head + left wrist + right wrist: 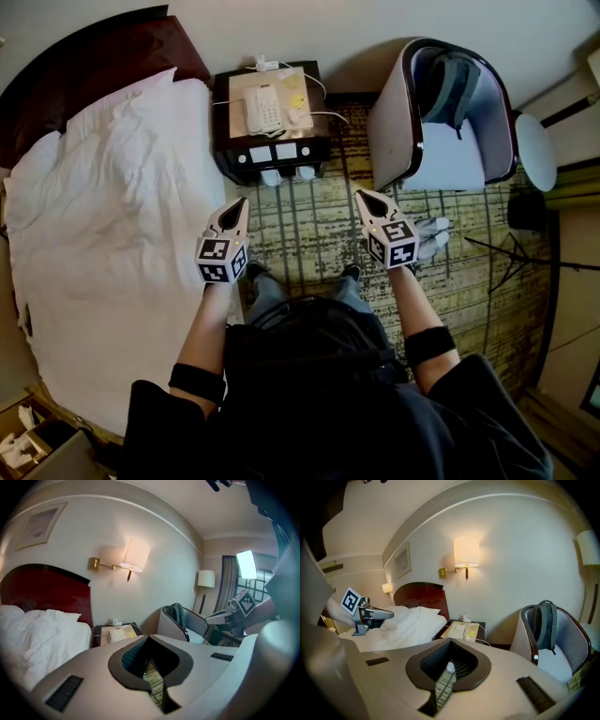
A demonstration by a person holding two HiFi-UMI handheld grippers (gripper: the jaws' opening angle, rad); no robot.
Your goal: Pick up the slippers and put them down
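Observation:
A pair of pale grey-white slippers [433, 236] lies on the patterned carpet [309, 230], just right of my right gripper's marker cube and partly hidden by it. My right gripper [361, 195] hangs above the carpet, shut and empty, pointing toward the nightstand [230, 150]. My left gripper [240, 203] is level with it beside the bed edge, also shut with nothing in it. In the left gripper view the jaws [149, 638] meet with only carpet showing below. The right gripper view shows shut jaws [451, 641] and a small white rounded thing [449, 667] on the floor beyond.
A bed with white bedding [112, 206] fills the left. The dark nightstand carries a white telephone [262, 108]; two white things [286, 175] sit at its foot. An armchair [450, 155] holding a grey backpack [452, 84] stands at right, with a round table [534, 150] beyond.

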